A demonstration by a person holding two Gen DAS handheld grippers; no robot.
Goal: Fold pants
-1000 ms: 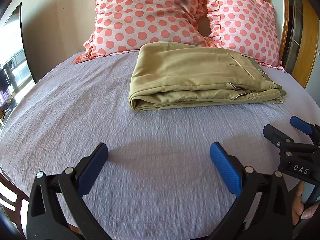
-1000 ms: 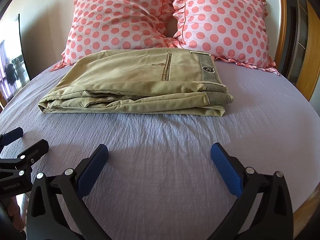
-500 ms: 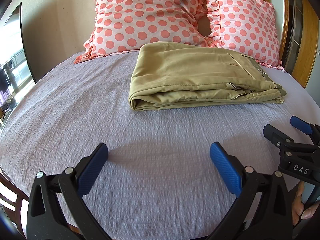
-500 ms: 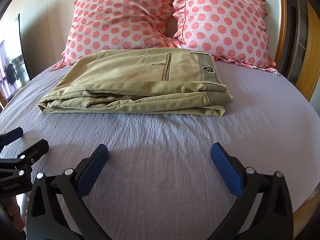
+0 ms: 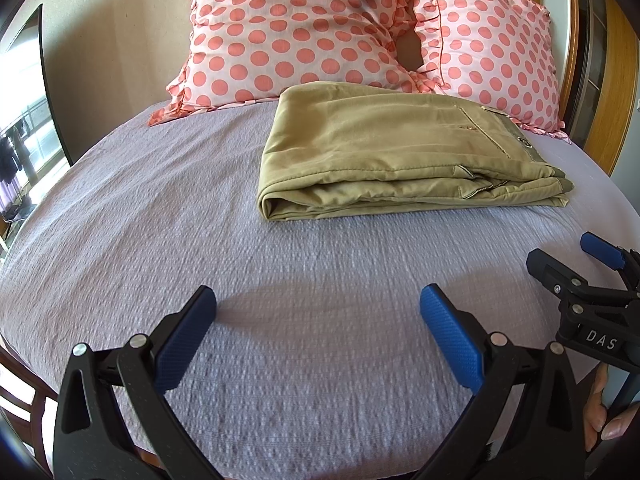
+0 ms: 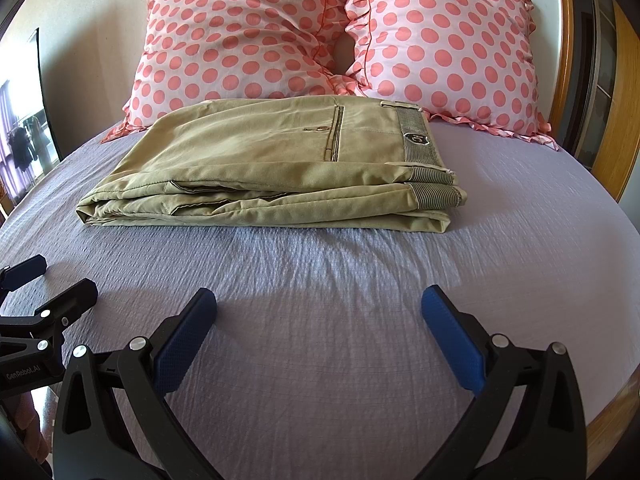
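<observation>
Lilac textured bedspread (image 5: 280, 264) covers the bed we work over, running up to its head edge. There two pink pillows dotted in coral stand side by side, the left pillow (image 5: 288, 28) and the right pillow (image 5: 492, 44) touching. Just before them, towards the head edge and right of middle, lie the khaki pants (image 6: 272, 168), folded into a flat stack with the striped waistband (image 6: 418, 138) on the right. Our left gripper (image 5: 318, 316) and right gripper (image 6: 319, 316) hover near the foot edge, well apart from the pants, blue pads spread wide, gripping nothing.
</observation>
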